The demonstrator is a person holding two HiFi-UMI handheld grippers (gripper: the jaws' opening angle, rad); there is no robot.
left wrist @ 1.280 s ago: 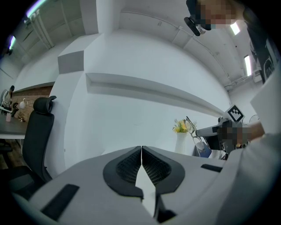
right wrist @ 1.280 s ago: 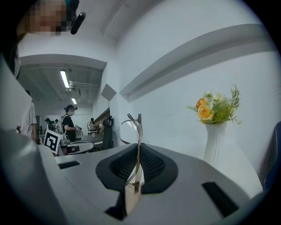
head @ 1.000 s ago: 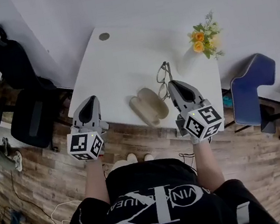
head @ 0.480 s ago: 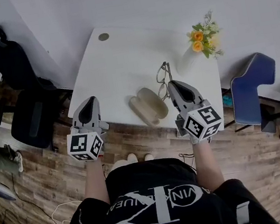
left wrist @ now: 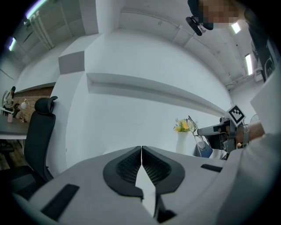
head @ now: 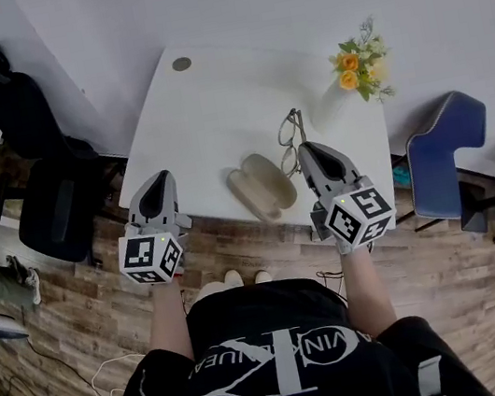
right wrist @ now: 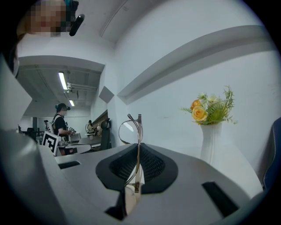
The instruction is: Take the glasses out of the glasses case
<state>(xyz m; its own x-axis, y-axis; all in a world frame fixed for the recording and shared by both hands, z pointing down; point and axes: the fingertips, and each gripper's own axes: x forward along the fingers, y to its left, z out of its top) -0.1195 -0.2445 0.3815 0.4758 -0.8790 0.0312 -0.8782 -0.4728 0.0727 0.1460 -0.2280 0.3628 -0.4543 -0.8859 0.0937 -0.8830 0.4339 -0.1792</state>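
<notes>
The beige glasses case (head: 263,187) lies open on the white table (head: 212,104), near its front edge, between my two grippers. My right gripper (head: 305,147) is shut on a temple arm of the thin-framed glasses (head: 289,134), which stick out past its tips just right of the case. In the right gripper view the frame (right wrist: 131,127) stands upright between the closed jaws (right wrist: 138,154). My left gripper (head: 161,175) hovers at the table's front left edge, shut and holding nothing (left wrist: 141,151). The left gripper view also shows the glasses (left wrist: 194,130) far to the right.
A white vase of yellow flowers (head: 353,69) stands at the table's back right, beyond the glasses (right wrist: 210,132). A black office chair (head: 25,118) is left of the table and a blue chair (head: 449,157) to its right. A round cable port (head: 181,64) sits at the far edge.
Both grippers, the glasses and the case have stayed where they were. A person on the floor at the lower left has gone out of view.
</notes>
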